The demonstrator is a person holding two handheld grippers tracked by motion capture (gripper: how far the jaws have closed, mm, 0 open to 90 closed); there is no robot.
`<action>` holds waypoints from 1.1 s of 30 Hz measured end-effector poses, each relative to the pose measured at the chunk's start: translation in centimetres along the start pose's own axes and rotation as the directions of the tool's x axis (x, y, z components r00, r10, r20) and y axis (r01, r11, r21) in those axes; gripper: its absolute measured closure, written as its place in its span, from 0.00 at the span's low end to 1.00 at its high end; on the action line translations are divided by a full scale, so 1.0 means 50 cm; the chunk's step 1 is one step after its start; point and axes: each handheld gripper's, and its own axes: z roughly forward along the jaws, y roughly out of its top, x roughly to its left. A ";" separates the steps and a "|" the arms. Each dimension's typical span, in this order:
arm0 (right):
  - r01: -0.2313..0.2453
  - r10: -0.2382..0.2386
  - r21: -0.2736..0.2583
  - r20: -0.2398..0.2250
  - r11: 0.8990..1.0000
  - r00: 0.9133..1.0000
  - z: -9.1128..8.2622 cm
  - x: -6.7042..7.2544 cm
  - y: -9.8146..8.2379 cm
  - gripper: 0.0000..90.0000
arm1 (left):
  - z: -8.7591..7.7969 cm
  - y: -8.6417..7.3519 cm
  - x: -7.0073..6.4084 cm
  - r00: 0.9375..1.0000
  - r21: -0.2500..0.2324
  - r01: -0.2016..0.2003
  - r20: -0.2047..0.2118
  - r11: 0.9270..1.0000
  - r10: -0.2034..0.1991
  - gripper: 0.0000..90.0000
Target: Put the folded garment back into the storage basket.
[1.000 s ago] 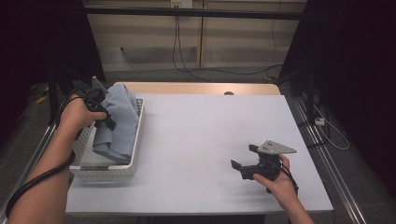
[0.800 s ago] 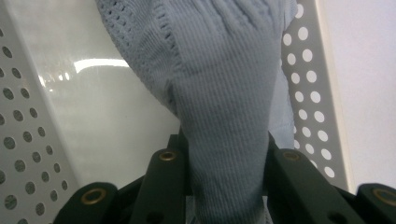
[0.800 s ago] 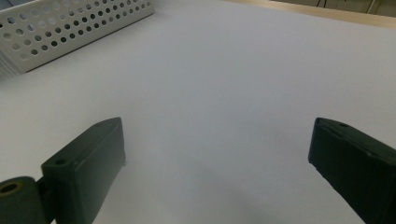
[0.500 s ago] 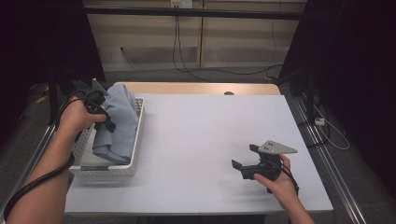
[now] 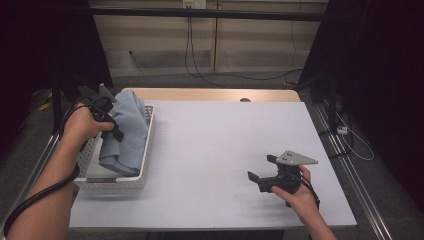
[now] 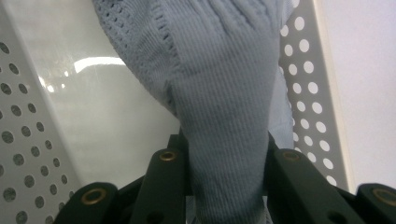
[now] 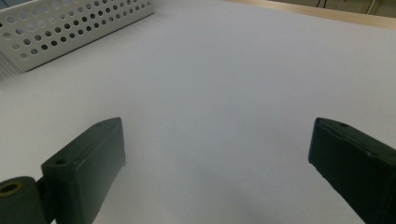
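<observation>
The left forearm runs up the left edge of the high view, and its hand (image 5: 85, 125) holds the left tool (image 5: 111, 125) over the white perforated basket (image 5: 142, 165) at about nine o'clock on the surface (image 5: 220, 145). That tool is clamped on the light blue knitted garment (image 5: 127, 130); in the left gripper view the ribbed knit (image 6: 224, 116) is pinched between the two black jaws and spreads out beyond them over the basket's pale floor (image 6: 93, 107) and its holed wall. Much of the garment stands bunched above the basket's rim, with a lower fold lying inside.

The right hand (image 5: 295, 192) rests low at about five o'clock, well apart from the basket, holding the right tool (image 5: 260, 170) roughly level and aimed toward the left. Its jaws stand wide apart with only bare surface between them.

Compared with a second ago, both hands sit in the same places, and the garment hangs from the left tool much as it did.
</observation>
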 end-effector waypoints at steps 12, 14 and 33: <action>0.003 -0.003 -0.001 -0.002 1.000 1.000 -0.001 0.003 0.002 0.04 | 0.000 -0.008 -0.007 1.000 0.016 -0.008 -0.002 1.000 0.008 0.82; 0.005 -0.005 -0.001 -0.003 1.000 1.000 -0.001 0.003 0.002 0.04 | 0.003 -0.010 -0.007 1.000 0.018 -0.006 -0.002 1.000 0.006 0.82; 0.005 -0.005 -0.003 -0.001 1.000 1.000 -0.001 0.003 0.003 0.04 | 0.017 -0.021 -0.023 0.999 0.042 -0.023 -0.026 0.999 0.024 0.82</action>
